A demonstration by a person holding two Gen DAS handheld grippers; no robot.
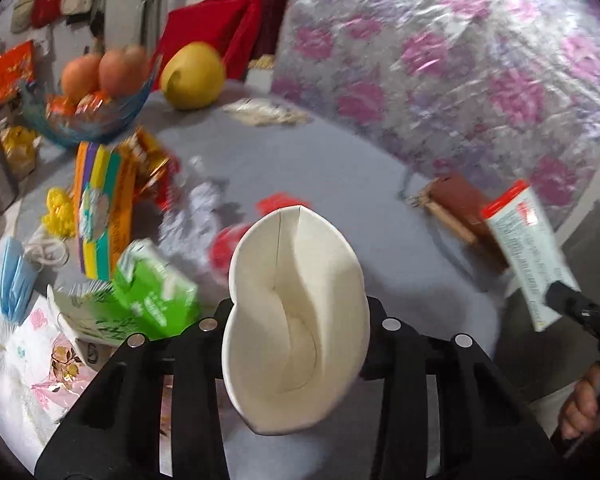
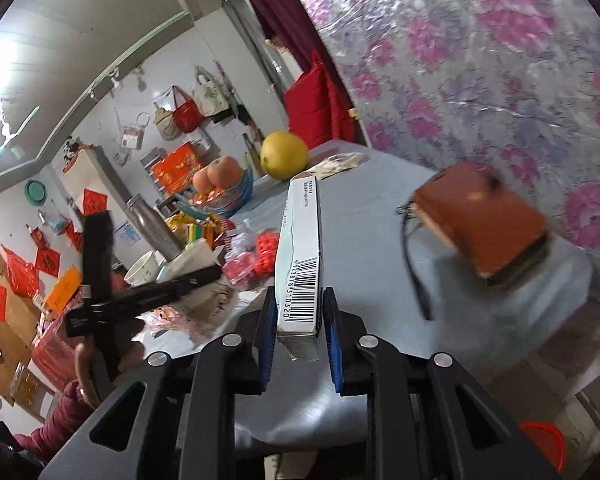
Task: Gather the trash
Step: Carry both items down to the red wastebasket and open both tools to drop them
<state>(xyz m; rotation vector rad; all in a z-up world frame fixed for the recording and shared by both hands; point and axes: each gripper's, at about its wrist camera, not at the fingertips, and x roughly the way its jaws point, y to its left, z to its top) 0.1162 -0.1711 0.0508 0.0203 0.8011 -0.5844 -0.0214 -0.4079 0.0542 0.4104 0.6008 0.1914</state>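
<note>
Between the closed fingers of the left gripper (image 1: pixel 296 320) a crushed white paper cup (image 1: pixel 296 320) is held above the grey table (image 1: pixel 340 184). Farther right, the right gripper (image 2: pixel 298 332) is clamped on a flat white carton with a barcode (image 2: pixel 300 256), which is carried upright and clear of the tabletop. Both pieces of trash are judged to be mid-carry, so the next move calls for a bin. A red rim (image 2: pixel 540 440) at the lower right of the right wrist view may be one, though too little of it is shown to be sure.

From left to right, the following can be counted on the table: one blue face mask (image 1: pixel 14 276), one green carton (image 1: pixel 156 292), one blue glass fruit bowl (image 1: pixel 88 120) with two apples (image 1: pixel 104 72), one crumpled foil wrapper (image 1: pixel 196 212), one yellow pomelo (image 1: pixel 192 76) and one brown notebook (image 2: pixel 484 220). Red scraps (image 1: pixel 284 202) beside the foil are blurred and cannot be counted.
</note>
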